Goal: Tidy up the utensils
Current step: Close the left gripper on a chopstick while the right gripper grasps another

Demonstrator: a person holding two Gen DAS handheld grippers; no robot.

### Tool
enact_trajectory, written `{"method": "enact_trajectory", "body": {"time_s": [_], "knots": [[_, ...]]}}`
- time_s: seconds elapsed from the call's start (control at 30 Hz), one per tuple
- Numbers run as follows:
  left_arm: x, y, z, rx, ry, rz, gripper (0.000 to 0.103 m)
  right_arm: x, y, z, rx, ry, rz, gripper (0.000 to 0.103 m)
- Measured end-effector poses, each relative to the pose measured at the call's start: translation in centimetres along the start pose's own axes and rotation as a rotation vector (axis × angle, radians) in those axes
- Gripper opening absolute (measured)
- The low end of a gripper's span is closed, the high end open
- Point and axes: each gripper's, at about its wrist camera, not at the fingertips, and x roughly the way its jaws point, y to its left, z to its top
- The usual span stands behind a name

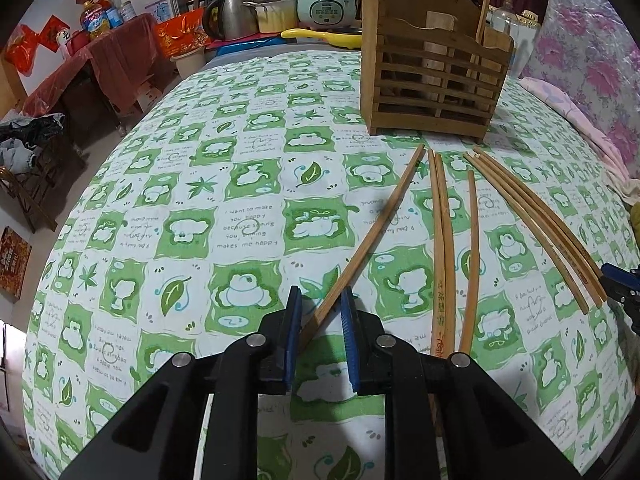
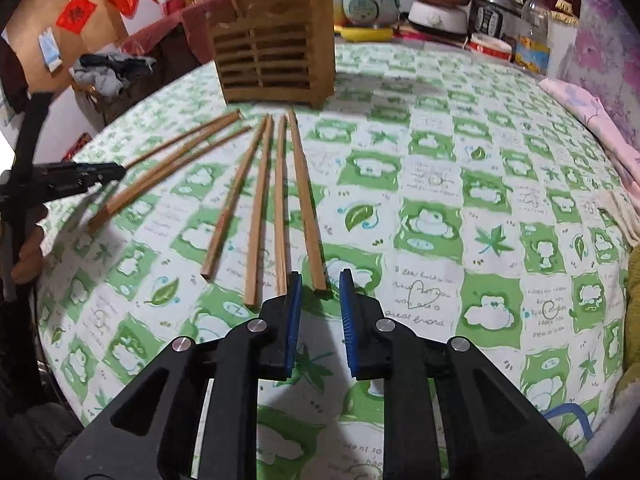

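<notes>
Several wooden chopsticks lie on the green-and-white tablecloth in front of a slatted wooden holder [image 1: 432, 72], which also shows in the right wrist view [image 2: 276, 60]. My left gripper [image 1: 322, 304] is open, its jaws on either side of the near end of the leftmost chopstick [image 1: 372, 236]. It also shows at the left edge of the right wrist view [image 2: 100, 172]. My right gripper [image 2: 320, 286] is open and empty, just behind the near end of the rightmost chopstick [image 2: 304, 200]. A chopstick [image 1: 482, 20] stands in the holder.
Rice cooker [image 1: 326, 4], kettle [image 1: 230, 14] and a yellow utensil [image 1: 324, 36] sit beyond the table's far edge. A clear bottle [image 2: 534, 28] and pots stand at the far right. Pink floral bedding [image 1: 592, 80] borders the right side.
</notes>
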Motion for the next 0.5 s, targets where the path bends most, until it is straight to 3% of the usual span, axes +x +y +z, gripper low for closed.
{"method": "enact_trajectory", "body": {"time_s": [0.07,0.13,0.27,0.5], "knots": [[0.0,-0.3,0.0,0.014,-0.001,0.004,0.018,-0.1,0.1,-0.1,-0.006,-0.002,-0.004,0.018],[-0.1,-0.5,-0.1,0.027,-0.005,0.0,0.016,-0.2,0.3,-0.1,-0.012,-0.004,0.012,0.007],[-0.4,-0.7,-0.2,0.032,-0.015,-0.054,0.008,-0.3,0.2,-0.1,-0.007,-0.011,0.01,0.007],[-1.7,-0.4,-0.4,0.015,-0.072,-0.124,0.006,-1.1,-0.1,-0.2,0.013,-0.056,0.021,0.007]]}}
